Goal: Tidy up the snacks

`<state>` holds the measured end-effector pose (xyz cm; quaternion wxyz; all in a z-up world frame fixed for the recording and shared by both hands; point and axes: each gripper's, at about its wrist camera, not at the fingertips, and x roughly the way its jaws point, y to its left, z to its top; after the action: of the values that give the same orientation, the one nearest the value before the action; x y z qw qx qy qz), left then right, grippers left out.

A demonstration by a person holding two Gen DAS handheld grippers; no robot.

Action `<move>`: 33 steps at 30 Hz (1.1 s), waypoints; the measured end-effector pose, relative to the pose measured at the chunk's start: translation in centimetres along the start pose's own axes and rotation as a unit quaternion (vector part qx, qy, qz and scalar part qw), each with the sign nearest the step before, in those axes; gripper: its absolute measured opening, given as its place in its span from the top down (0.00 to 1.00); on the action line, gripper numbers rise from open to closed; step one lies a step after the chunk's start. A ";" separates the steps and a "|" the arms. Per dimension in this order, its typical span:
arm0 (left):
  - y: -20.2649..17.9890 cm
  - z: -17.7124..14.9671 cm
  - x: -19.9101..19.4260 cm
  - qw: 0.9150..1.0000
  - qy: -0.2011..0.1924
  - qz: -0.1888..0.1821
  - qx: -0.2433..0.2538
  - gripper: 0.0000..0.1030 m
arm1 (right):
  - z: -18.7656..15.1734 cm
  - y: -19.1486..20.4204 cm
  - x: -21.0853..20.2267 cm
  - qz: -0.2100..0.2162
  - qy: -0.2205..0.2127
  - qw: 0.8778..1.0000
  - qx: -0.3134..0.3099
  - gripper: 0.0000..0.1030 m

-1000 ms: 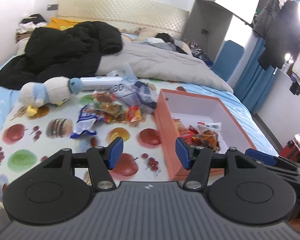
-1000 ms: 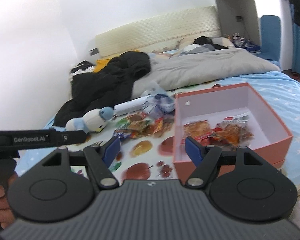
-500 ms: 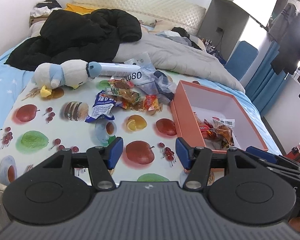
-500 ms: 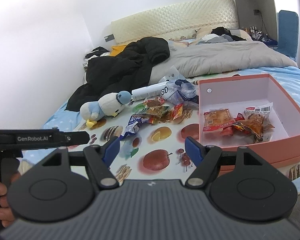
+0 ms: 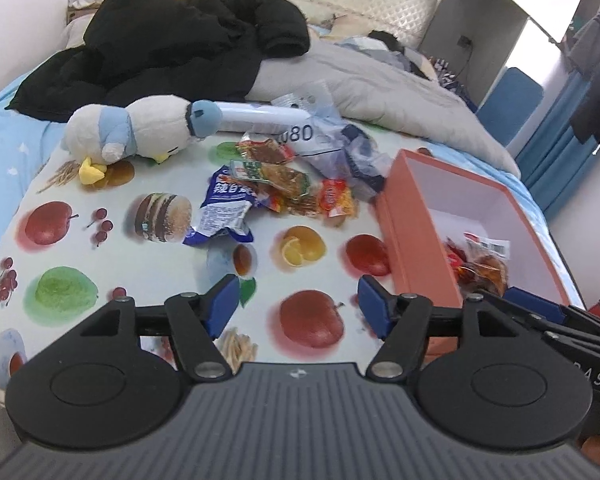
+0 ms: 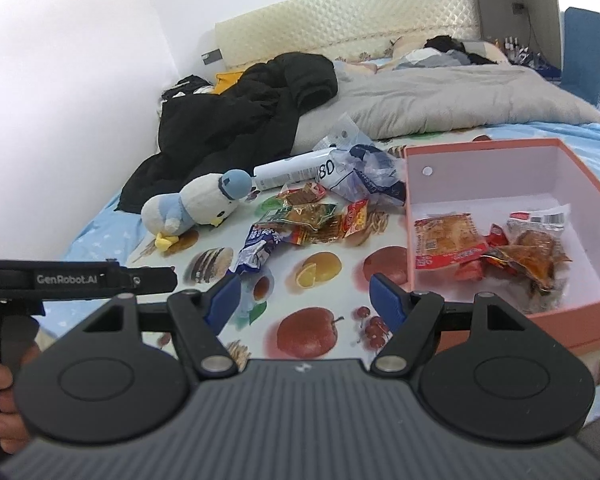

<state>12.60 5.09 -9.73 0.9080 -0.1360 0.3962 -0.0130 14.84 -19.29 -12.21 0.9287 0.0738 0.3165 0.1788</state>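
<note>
Loose snack packets lie heaped on a fruit-print cloth (image 5: 60, 248): a blue-and-white packet (image 5: 224, 212) (image 6: 256, 250), a green-and-orange packet (image 5: 278, 178) (image 6: 300, 216) and a small red one (image 5: 336, 200) (image 6: 356, 214). A pink box (image 5: 416, 240) (image 6: 580, 320) to the right holds several orange and red packets (image 6: 448, 246). My left gripper (image 5: 296, 306) hovers over the cloth short of the heap, jaws opening, nothing between them. My right gripper (image 6: 304, 298) also stands open and empty near the box's left wall.
A white-and-blue plush bird (image 5: 140, 132) (image 6: 196, 204) lies left of the snacks. Behind them are a white tube (image 5: 260, 114), a clear plastic bag (image 5: 340, 144), a black jacket (image 5: 172, 48) and a grey duvet (image 5: 380, 92). The left gripper's handle (image 6: 76, 278) crosses the right view.
Both grippers have moved closer to the cloth and tipped down, so the snack heap and box now look larger. The left jaws stand slightly wider. Nothing on the bed has moved.
</note>
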 end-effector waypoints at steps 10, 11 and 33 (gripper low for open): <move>3.9 2.9 8.2 0.999 0.038 0.023 -0.008 0.30 | 1.8 0.6 8.2 0.005 0.033 0.999 -0.018 0.34; 4.3 3.2 9.3 0.999 0.041 0.024 -0.009 0.29 | 1.9 0.6 9.2 0.005 0.037 0.999 -0.017 0.35; 6.6 5.4 25.3 0.996 0.077 0.038 0.028 0.42 | 2.0 -2.2 28.4 -0.130 0.042 0.991 0.008 0.43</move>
<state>33.27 9.39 -26.00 0.8779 -0.0938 0.4695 0.0003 37.57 -10.64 -27.10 0.9294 0.0323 0.3632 0.0567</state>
